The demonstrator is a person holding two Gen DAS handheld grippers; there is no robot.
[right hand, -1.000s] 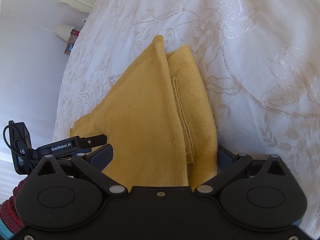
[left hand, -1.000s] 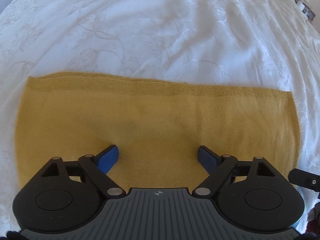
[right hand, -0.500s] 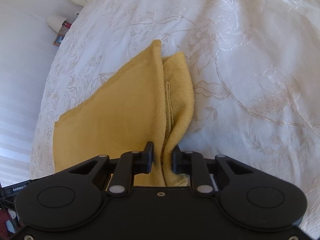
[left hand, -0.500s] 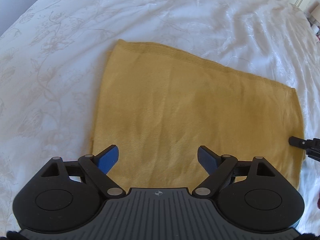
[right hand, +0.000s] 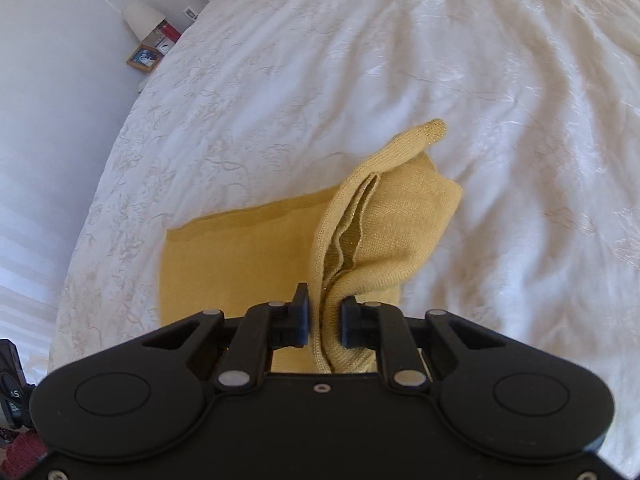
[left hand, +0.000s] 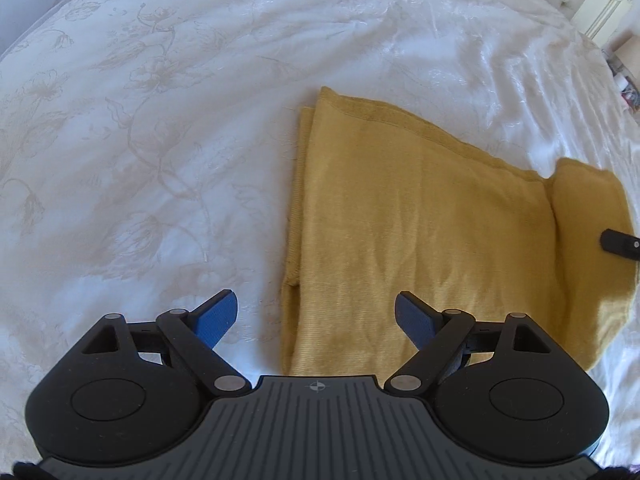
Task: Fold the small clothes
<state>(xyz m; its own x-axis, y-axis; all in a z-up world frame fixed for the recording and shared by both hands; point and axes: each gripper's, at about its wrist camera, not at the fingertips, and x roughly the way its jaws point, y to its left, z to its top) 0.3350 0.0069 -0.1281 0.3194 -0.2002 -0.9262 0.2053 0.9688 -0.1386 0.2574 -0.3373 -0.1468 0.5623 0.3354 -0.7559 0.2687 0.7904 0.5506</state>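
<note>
Mustard-yellow knit garment [left hand: 420,232], folded flat, lies on a white bedspread with a pale embroidered floral pattern [left hand: 160,120]; its ribbed left edge shows two stacked layers in the left wrist view. One end of the garment [right hand: 384,220] is lifted off the bedspread and bunched into a loose upright fold, with inner layers and a hem visible along its open edge; the rest lies flat to the left in the right wrist view. Right gripper [right hand: 324,320]: black fingers narrow and closing, the raised fold of knit pinched between them, pads pressing on the fabric from both sides. Left gripper [left hand: 316,312]: blue-padded fingers [left hand: 218,314] spread wide, nothing between them; it hovers over the near left corner of the garment, left pad above bare bedspread, right pad above yellow fabric. Beyond the bed's far edge, a small white lamp [right hand: 140,20] and a framed picture [right hand: 145,57] stand against a white wall.
</note>
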